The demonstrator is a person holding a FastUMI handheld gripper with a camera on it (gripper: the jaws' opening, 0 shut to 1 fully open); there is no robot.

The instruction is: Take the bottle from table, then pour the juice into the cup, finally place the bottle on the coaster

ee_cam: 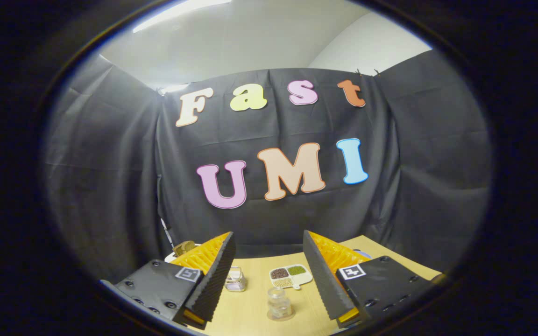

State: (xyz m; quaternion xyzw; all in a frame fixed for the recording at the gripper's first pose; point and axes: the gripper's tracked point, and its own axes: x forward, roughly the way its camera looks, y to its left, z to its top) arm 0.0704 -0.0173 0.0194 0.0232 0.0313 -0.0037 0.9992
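My gripper is open, held above the wooden table, with nothing between its fingers. Below and between the fingers stands a small clear glass cup on the table. A small clear bottle-like container with a striped look stands just beside the left finger. A bluish round edge peeks out behind the right finger; I cannot tell whether it is the coaster.
A white divided dish with dark, pale and green grains lies beyond the cup. A brown object on a white plate sits behind the left finger. Black cloth walls close the table's far side.
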